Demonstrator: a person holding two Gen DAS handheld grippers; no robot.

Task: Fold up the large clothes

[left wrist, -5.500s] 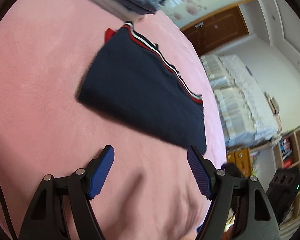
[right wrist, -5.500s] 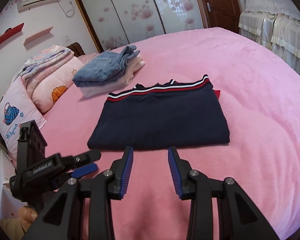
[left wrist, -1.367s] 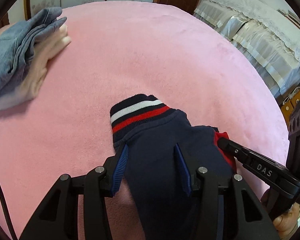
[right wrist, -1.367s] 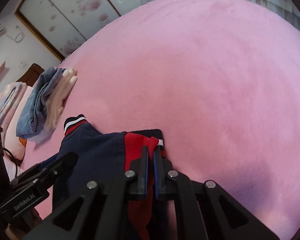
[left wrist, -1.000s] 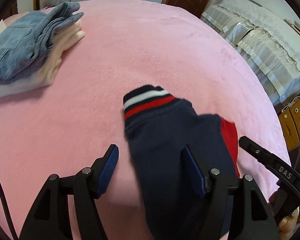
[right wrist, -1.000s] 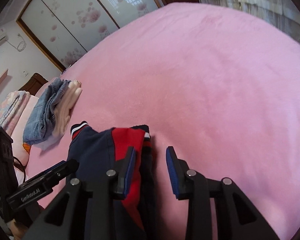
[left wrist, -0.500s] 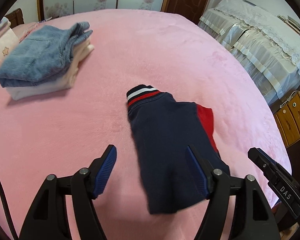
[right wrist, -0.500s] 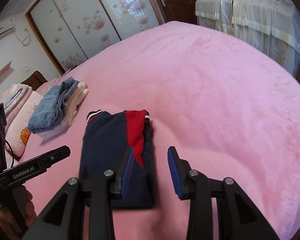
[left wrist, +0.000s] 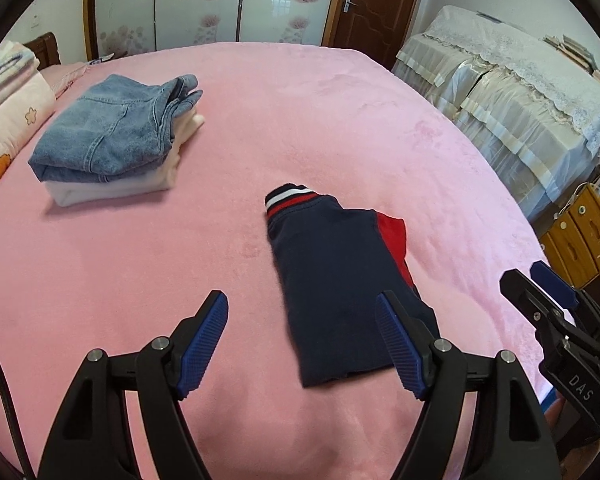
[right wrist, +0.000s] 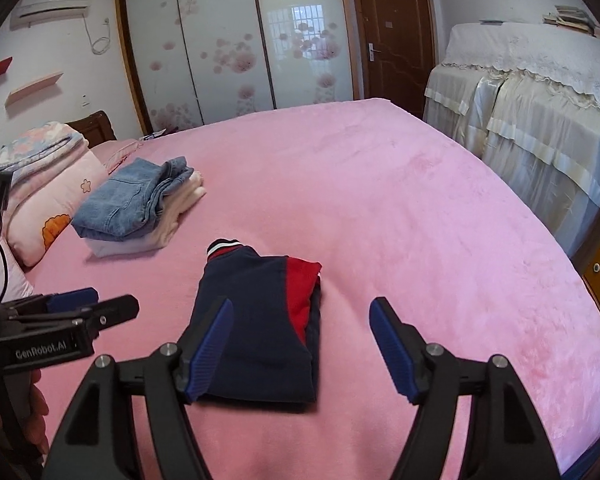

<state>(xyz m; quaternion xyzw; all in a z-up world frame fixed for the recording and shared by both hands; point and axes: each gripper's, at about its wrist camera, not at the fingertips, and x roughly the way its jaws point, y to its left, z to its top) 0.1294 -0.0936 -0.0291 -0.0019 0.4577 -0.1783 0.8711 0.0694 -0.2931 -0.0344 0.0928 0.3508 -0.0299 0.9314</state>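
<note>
A navy sweater (left wrist: pixel 340 280) with a red panel and a striped cuff lies folded into a narrow bundle on the pink bed (left wrist: pixel 300 120); it also shows in the right wrist view (right wrist: pixel 260 316). My left gripper (left wrist: pixel 300 340) is open and empty, held above the bundle's near end. My right gripper (right wrist: pixel 300 344) is open and empty, held just in front of the bundle. The right gripper also shows at the right edge of the left wrist view (left wrist: pixel 556 304). The left gripper shows at the left of the right wrist view (right wrist: pixel 92 304).
A stack of folded jeans and pale clothes (left wrist: pixel 116 148) lies at the back left of the bed, also in the right wrist view (right wrist: pixel 140 208). Pillows (right wrist: pixel 48 196) lie at the left. Covered furniture (right wrist: pixel 540 120) and a wooden cabinet (left wrist: pixel 580 232) stand to the right.
Both grippers let go of the sweater, opened wide and pulled back and up. The folded bundle now lies alone on the bed.
</note>
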